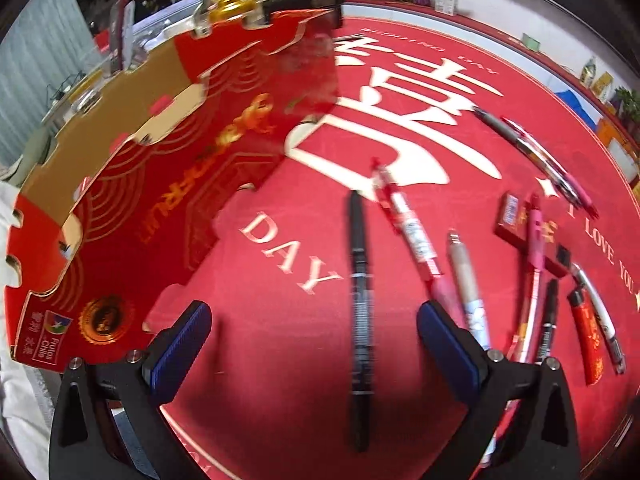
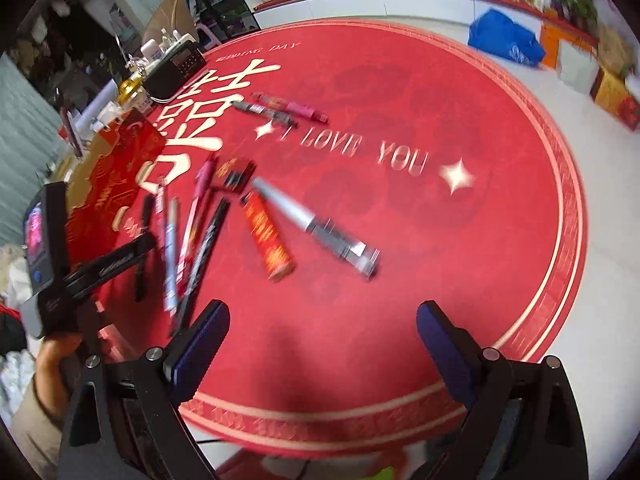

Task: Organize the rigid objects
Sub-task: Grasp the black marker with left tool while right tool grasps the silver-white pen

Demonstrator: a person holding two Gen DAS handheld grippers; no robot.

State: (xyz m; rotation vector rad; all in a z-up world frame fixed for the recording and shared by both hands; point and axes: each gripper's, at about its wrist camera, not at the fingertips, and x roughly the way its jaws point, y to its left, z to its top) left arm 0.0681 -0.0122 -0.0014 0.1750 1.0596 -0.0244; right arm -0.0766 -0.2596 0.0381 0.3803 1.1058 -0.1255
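Several pens and lighters lie scattered on a round red mat (image 1: 280, 380). In the left wrist view a black marker (image 1: 360, 312) lies between the fingers of my open, empty left gripper (image 1: 314, 336), with a red pen (image 1: 408, 228), a grey pen (image 1: 466, 280) and an orange lighter (image 1: 586, 336) to its right. A red and gold cardboard box (image 1: 168, 168) stands open at the left. My right gripper (image 2: 322, 344) is open and empty above bare mat; the orange lighter (image 2: 268, 236) and a silver pen (image 2: 316, 224) lie ahead of it.
A small red box (image 1: 510, 220) lies among the pens. Two more pens (image 1: 536, 156) lie farther out on the mat. Bottles and a black radio (image 2: 176, 66) stand beyond the cardboard box. Blue bag (image 2: 506, 42) and cartons sit on the white floor at the right.
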